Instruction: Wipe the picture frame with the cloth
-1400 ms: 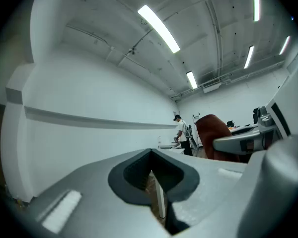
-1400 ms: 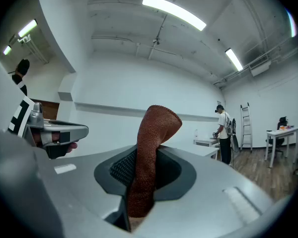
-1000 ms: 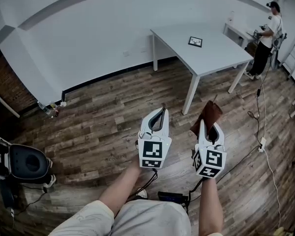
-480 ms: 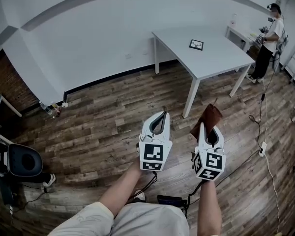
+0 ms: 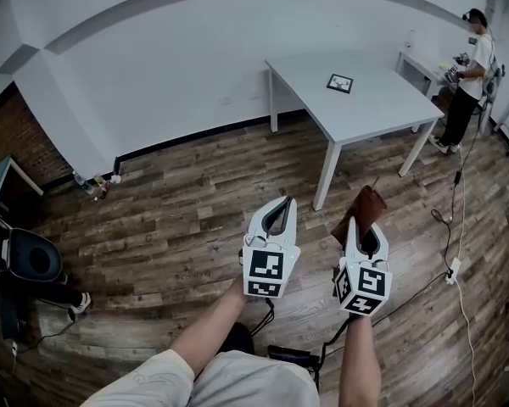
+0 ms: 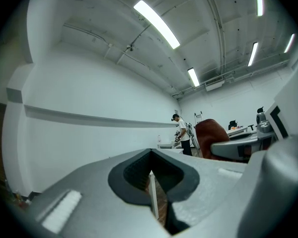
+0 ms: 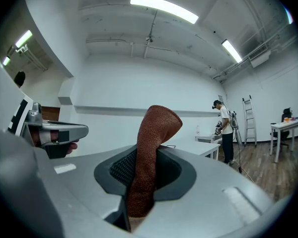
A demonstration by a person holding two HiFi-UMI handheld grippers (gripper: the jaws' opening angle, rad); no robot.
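— What do we have closest to us?
— Our left gripper (image 5: pixel 280 203) is pinched together on nothing. Our right gripper (image 5: pixel 359 220) is clamped on the brown cloth (image 5: pixel 362 203), which sticks up from between its jaws.
— And farther out?
— We see wooden floor (image 5: pixel 178 202), then the white table (image 5: pixel 382 113). The picture frame (image 5: pixel 339 83) lies flat on it, well apart from both our grippers. Beyond the table a person (image 5: pixel 471 66) stands at the far right.
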